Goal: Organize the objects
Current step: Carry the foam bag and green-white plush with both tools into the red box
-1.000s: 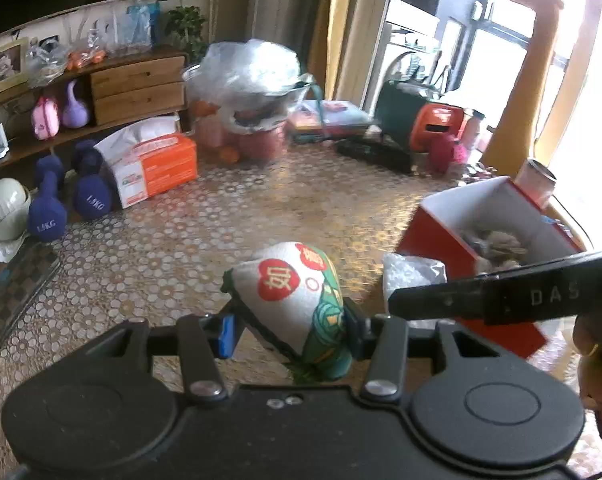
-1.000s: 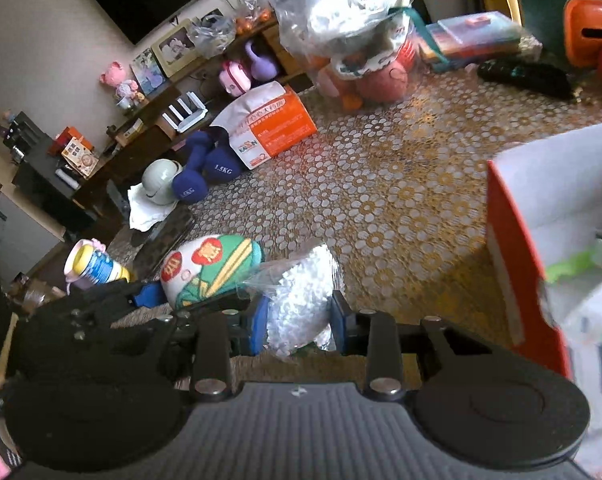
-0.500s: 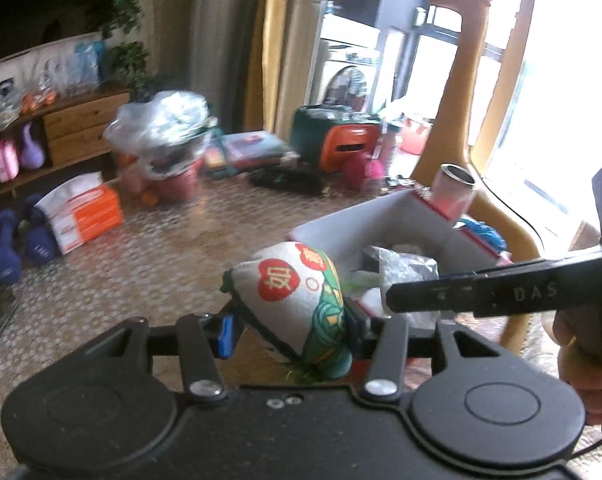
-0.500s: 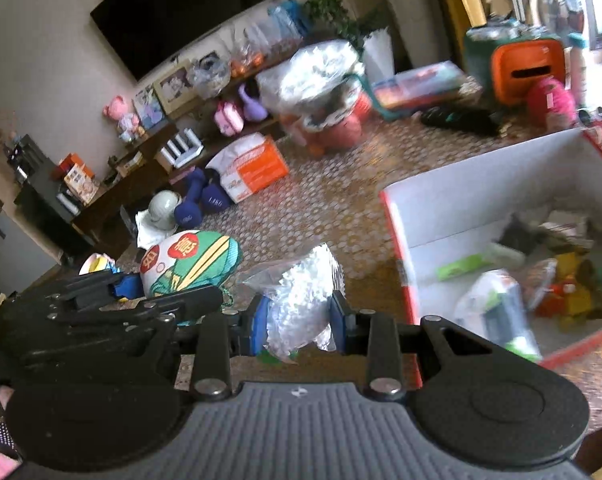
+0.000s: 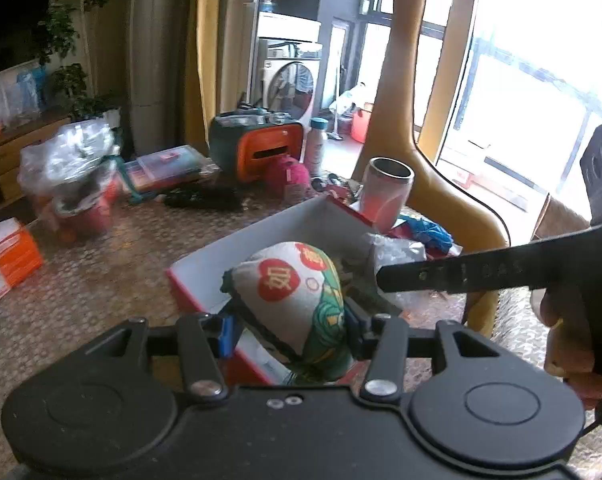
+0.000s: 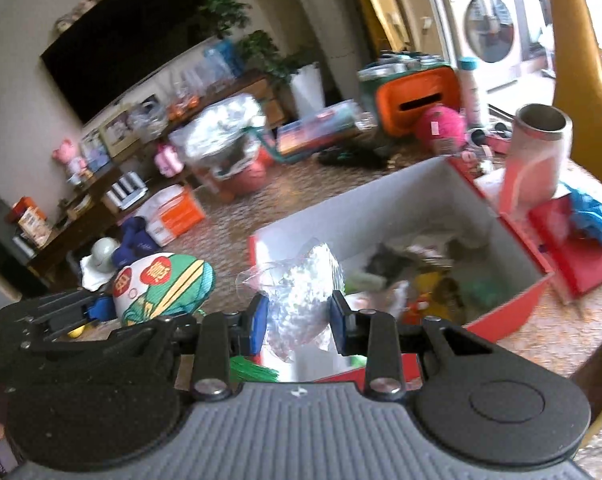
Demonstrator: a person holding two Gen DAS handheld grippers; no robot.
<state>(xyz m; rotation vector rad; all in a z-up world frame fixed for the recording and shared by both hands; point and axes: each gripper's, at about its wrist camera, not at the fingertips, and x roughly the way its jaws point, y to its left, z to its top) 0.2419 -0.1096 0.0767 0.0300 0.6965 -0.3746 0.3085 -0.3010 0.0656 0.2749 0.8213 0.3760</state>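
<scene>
My left gripper [image 5: 289,332] is shut on a stuffed white, green and red printed pouch [image 5: 297,292], held over the near corner of an open red box with a white inside [image 5: 261,236]. The pouch also shows in the right wrist view [image 6: 165,288], left of the box [image 6: 361,216]. My right gripper [image 6: 297,320] is shut on a clear plastic bag of white pellets [image 6: 301,292], held above the box's near left corner. The box holds several mixed small items.
A metal cup [image 6: 541,152] and red packets stand by the box's far right corner. A tall yellow giraffe-shaped figure [image 5: 405,92] rises behind. An orange-green case [image 5: 261,148], a plastic-wrapped basket [image 5: 73,176], an orange tissue box [image 6: 173,212] and dumbbells [image 6: 137,240] lie around.
Both grippers have swung right with their loads, from over the patterned surface to above the red box. The box now lies directly under and ahead of both.
</scene>
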